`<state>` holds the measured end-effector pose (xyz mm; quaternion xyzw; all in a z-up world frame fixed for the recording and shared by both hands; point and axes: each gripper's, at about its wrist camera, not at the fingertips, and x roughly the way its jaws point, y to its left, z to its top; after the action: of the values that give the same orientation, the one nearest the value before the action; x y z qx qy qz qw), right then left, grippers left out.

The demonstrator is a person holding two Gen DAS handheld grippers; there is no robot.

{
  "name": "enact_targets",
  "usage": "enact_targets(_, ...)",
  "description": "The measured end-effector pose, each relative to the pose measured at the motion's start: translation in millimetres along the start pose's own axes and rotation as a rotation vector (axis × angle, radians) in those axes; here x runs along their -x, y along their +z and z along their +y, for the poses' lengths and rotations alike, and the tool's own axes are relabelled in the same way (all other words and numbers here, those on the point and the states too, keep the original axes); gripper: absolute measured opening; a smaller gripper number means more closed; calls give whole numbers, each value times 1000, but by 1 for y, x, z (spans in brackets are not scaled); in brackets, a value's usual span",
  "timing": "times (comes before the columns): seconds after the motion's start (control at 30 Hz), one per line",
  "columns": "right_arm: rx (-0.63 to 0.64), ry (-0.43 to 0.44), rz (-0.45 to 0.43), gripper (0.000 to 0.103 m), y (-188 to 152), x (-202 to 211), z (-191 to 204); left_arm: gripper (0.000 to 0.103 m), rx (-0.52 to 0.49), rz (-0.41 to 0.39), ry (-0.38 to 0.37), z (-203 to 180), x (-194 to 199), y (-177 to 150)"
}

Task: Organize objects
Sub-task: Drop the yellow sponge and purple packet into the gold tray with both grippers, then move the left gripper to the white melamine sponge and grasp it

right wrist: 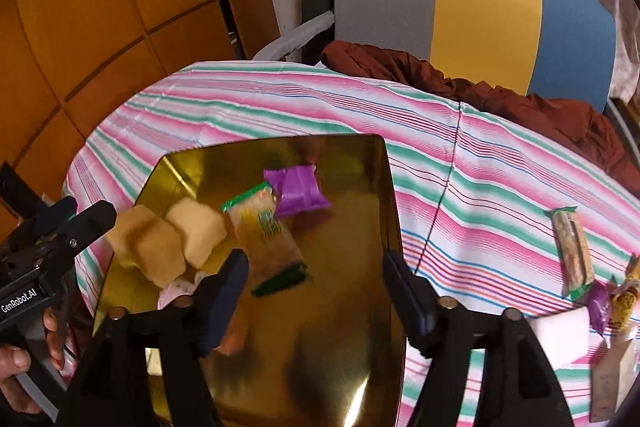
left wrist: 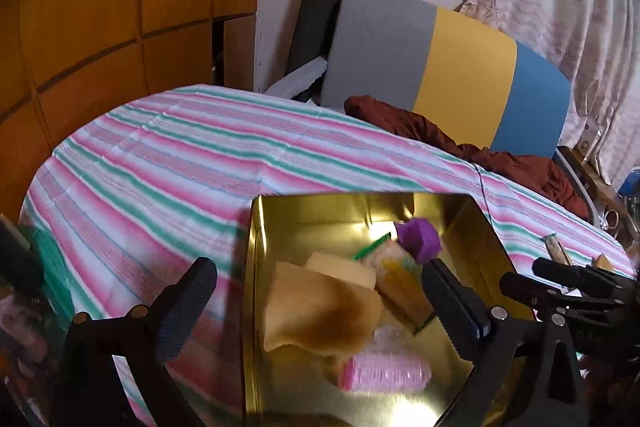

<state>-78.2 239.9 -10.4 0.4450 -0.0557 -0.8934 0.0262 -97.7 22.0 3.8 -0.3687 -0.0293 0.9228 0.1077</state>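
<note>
Striped pink-and-green cloth is covering the bench [right wrist: 460, 163], carrying a shiny gold metal tray [right wrist: 372, 219]. Right of the tray, well apart, a long green-edged snack bar [right wrist: 572, 251] is lying, long axis pointing away. The right claw [right wrist: 316, 291], nearer, is hovering apart, empty, over the tray. The left claw [left wrist: 320, 303] is gaping, empty.

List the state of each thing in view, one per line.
Gold tin: open, lidless, partly filled.
Purple packet: sealed, inside tin.
Green-edged packet: sealed, inside tin.
Pink roller: lying inside tin.
Snack bar: sealed, outside on cloth.
Left gripper: open, empty.
Right gripper: open, empty.
</note>
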Motion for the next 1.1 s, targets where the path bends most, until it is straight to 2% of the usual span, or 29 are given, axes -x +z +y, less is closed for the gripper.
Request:
enact_targets(0.17, 10, -16, -22, 80, -15, 13, 4, 103, 9, 14, -10, -2, 10, -19)
enact_targets(0.7, 2, -82, -76, 82, -51, 42, -4, 103, -38, 12, -41, -23, 35, -42)
enact_targets(1.1, -74, -132, -82, 82, -69, 58, -45, 103, -116, 27, -89, -54, 36, -49)
